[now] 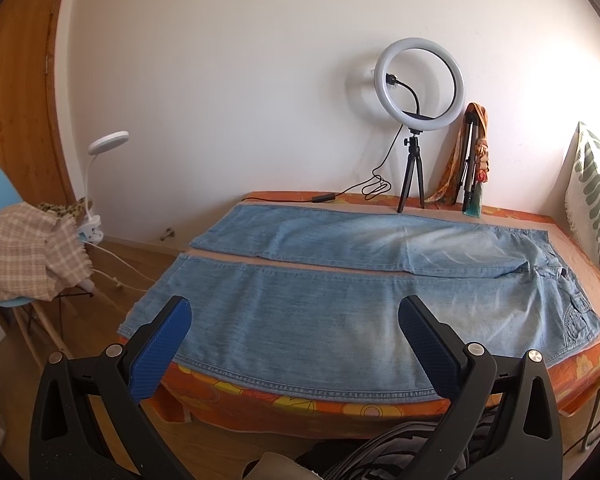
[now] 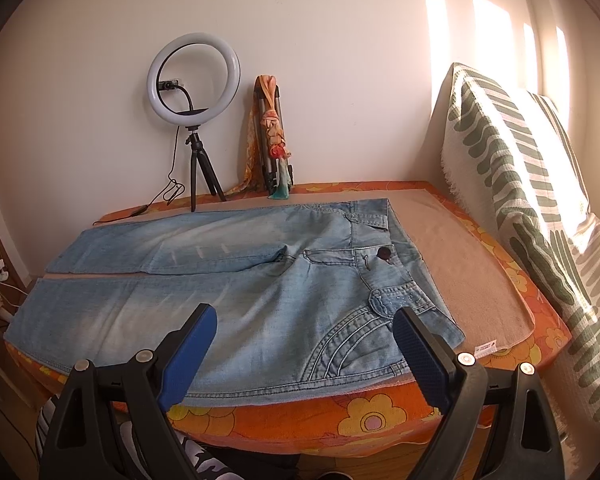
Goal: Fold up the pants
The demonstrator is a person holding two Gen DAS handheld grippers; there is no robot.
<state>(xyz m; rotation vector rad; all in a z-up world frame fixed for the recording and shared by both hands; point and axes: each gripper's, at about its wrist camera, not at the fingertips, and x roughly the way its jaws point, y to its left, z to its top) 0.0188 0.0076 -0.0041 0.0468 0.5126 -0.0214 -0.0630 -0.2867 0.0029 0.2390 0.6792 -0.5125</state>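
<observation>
Light blue denim pants (image 1: 340,280) lie spread flat on a bed with an orange flowered cover (image 1: 308,404), legs side by side toward the left, waistband to the right. The right wrist view shows the waist end of the pants (image 2: 284,280), with a dark button and a stitched front pocket. My left gripper (image 1: 296,312) hovers open over the near leg by the bed's front edge, blue pads wide apart, nothing between them. My right gripper (image 2: 306,320) also stands open, above the near hip and pocket, holding nothing.
A ring light on a small tripod (image 1: 418,88) and a scarf-wrapped stand (image 1: 476,152) stand at the bed's far edge by the wall. A green-patterned cushion (image 2: 520,200) leans at the right. A blue chair with a checked cloth (image 1: 28,256) and a clip lamp (image 1: 100,184) are on the left.
</observation>
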